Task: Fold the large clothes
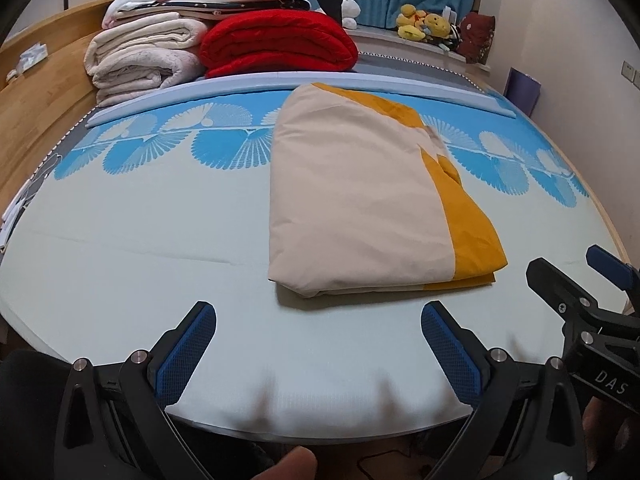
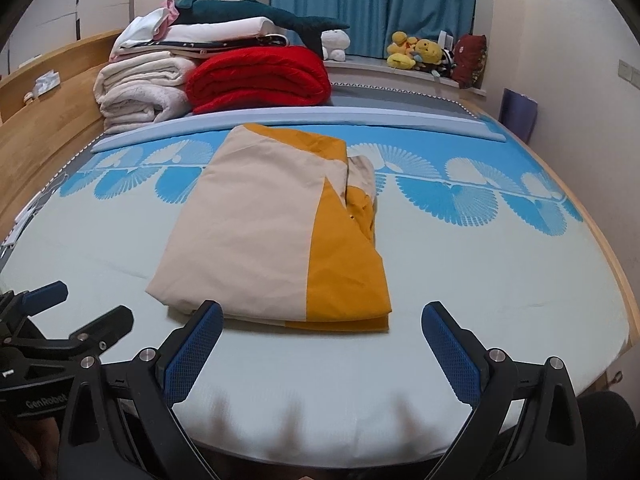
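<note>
A folded beige and mustard-yellow cloth (image 1: 360, 192) lies flat on the bed, seen also in the right wrist view as the same cloth (image 2: 264, 236). My left gripper (image 1: 318, 314) hangs open over the bed's near edge, short of the cloth and a little to its left, with nothing between its blue pads (image 1: 186, 350). My right gripper (image 2: 322, 314) is open too, just in front of the cloth's near edge; its left pad (image 2: 196, 346) overlaps the cloth's near edge in the picture. Each gripper shows at the edge of the other's view.
The bed sheet (image 1: 140, 240) is pale with a blue fan-pattern band. At the far left stand stacked white blankets (image 1: 140, 64), a red folded blanket (image 1: 276, 44) and a dark plush. Plush toys (image 2: 416, 54) sit on the window ledge. A wooden headboard (image 1: 36, 120) runs along the left.
</note>
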